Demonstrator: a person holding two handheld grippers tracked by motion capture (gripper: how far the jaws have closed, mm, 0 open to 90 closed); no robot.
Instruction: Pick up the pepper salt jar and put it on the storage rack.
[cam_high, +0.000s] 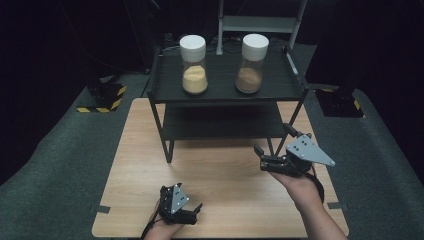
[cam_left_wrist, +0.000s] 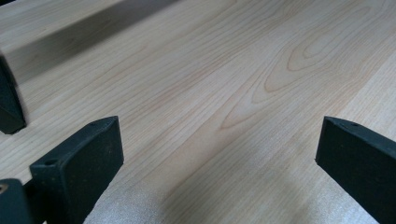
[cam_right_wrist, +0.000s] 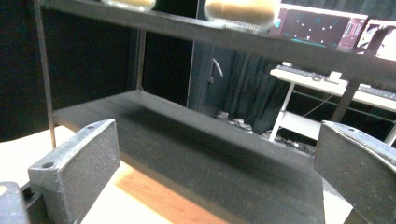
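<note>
Currently we hold both the left gripper (cam_high: 199, 209) and right gripper (cam_high: 273, 145) released; approach the shelf rack (cam_high: 225, 80) jars squarely.

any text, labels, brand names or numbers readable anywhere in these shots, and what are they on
No readable text in any view.
Two jars on the rack's top shelf, left jar and right jar: plain white lids, no label visible.
Screens behind the rack in the right gripper view: bright marks, too blurred and small to read.
Yellow-and-black striped base on the floor: hazard stripes, no words.
Grey plates on the left tongs and right tongs: holes, no lettering.
</note>
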